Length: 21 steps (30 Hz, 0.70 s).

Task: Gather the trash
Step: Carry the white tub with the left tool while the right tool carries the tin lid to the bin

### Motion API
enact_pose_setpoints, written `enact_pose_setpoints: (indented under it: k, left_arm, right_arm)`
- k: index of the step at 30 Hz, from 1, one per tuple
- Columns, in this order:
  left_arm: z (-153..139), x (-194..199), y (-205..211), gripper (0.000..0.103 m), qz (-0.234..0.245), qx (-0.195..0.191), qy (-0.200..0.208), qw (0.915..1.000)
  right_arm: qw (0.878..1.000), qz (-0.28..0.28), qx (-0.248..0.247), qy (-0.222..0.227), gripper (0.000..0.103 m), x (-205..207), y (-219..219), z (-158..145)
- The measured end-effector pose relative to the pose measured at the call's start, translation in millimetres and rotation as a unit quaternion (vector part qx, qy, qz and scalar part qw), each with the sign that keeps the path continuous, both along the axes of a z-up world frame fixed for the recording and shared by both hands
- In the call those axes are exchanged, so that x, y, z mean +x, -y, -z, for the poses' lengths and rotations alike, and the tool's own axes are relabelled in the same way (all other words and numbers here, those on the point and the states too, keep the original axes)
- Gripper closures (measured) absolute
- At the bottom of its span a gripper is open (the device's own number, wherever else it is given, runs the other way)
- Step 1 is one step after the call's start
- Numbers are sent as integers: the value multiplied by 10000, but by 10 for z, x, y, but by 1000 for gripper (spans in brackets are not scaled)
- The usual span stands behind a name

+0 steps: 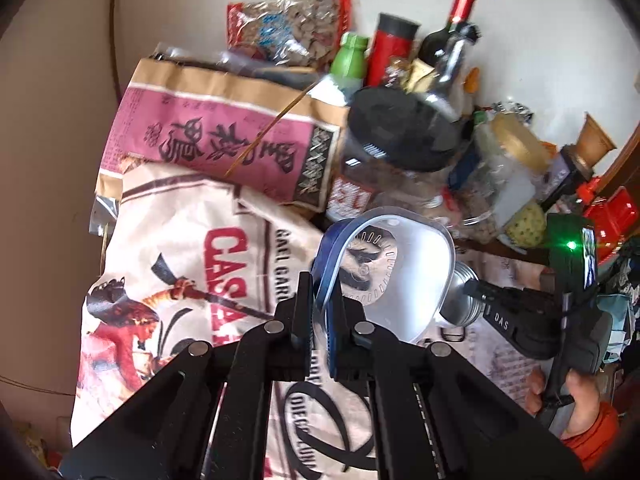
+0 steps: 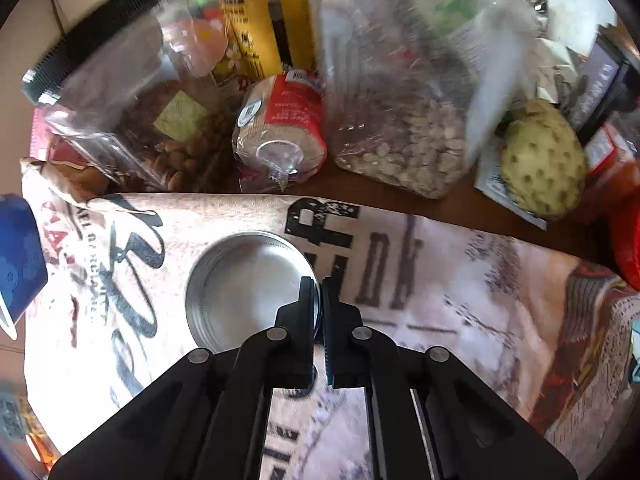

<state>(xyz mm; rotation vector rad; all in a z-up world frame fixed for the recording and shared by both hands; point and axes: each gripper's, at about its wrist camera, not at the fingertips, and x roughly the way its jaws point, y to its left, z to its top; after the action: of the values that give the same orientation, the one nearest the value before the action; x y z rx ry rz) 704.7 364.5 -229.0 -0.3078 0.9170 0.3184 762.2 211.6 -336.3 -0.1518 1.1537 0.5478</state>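
In the left wrist view my left gripper (image 1: 320, 296) is shut on the blue rim of a clear plastic cup (image 1: 400, 280), which hangs tilted above the printed cloth (image 1: 192, 264). The same cup shows as a blue edge (image 2: 18, 248) at the left of the right wrist view. My right gripper (image 2: 318, 286) is shut on the rim of a round silver metal lid (image 2: 248, 276) that lies open side up on the cloth (image 2: 460, 288). From the left wrist view the right gripper (image 1: 472, 290) reaches the lid (image 1: 460, 304) behind the cup, held by a hand (image 1: 580, 396).
Behind the cloth stand a black-lidded jar of nuts (image 2: 120, 92), a wrapped roll (image 2: 280, 128), a clear bag of seeds (image 2: 408, 120) and a green knobbly fruit (image 2: 540, 160). A pink paper bag (image 1: 216, 132), a wine bottle (image 1: 452, 28) and a red can (image 1: 390, 48) crowd the far side.
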Motion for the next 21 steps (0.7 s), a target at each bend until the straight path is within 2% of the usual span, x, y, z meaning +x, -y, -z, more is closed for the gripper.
enact_pose_setpoints:
  k: [5,10,16,21]
  left_arm:
    - [-223,-52,308,99,93,76,140,9998]
    - [-555,-278,852,99,131,136,459,9988]
    - [-933,-771,1650,99,16,195,937,9954]
    - [-1273,-1307,2216,99,-77,227,1265,9917]
  right_arm:
    - [9994,126,277,165,100,-212,418,-363]
    - [9962,217,600,596,100,-553,1130,-892]
    - [9884,234,858,1234,100,-1061,2101,-1470]
    - [9818,196,1010,1597,100,-1365,2690,-1792]
